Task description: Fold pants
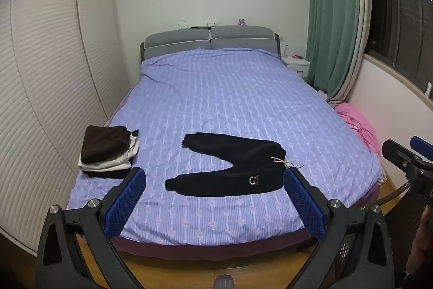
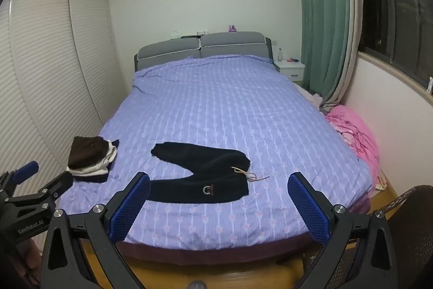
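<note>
I see matt fleecy black pants [image 1: 230, 167], smooth printed cotton bedspread [image 1: 222, 94], glossy wood floor [image 1: 216, 270] at bottom, my textured blue rubber pads [image 2: 130, 210].

Pants [image 1: 230, 169]: one pair, black, fleecy-looking, small logo near the waist, light drawstring trailing loose. Unfolded, flat on the purple bedspread [image 1: 230, 99] near its foot, legs splayed in a V, waistband probably elasticated.

left gripper [image 1: 213, 205] fingers spread, right gripper [image 2: 219, 207] likewise
</note>
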Motion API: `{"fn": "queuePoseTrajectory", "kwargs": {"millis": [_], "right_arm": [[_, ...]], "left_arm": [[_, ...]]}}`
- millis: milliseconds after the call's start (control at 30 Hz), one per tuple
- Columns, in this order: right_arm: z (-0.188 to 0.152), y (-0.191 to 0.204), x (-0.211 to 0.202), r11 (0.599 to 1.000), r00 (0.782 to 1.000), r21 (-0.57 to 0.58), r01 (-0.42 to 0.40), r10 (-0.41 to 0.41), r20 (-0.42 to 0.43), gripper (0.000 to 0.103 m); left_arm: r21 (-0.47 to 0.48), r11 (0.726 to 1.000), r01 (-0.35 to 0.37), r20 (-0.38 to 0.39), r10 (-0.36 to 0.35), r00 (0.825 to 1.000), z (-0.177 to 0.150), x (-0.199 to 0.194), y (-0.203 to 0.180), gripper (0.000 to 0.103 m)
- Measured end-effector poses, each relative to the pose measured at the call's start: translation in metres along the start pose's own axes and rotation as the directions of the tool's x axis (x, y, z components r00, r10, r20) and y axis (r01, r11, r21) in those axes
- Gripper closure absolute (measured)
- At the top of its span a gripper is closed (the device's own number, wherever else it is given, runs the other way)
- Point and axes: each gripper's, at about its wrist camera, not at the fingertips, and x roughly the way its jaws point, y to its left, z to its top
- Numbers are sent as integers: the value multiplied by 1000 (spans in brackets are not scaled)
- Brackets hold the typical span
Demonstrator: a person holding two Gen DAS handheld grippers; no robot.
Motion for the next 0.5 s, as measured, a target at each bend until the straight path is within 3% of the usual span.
{"fn": "queuePoseTrajectory", "kwargs": {"millis": [167,333,500], "right_arm": [[1,1,-1,1000,1000,-4,10,-10,14,1],[0,12,-4,1000,999,-14,24,-24,36,1],[4,8,-5,999,998,-7,31,-30,53,1]], "left_arm": [[-15,1000,10,2,-10,1000,5,7,15,0],[-13,1000,-3,65,4,998,-8,-9,18,0],[-8,1000,-20,61,20,998,-1,-7,8,0]]}}
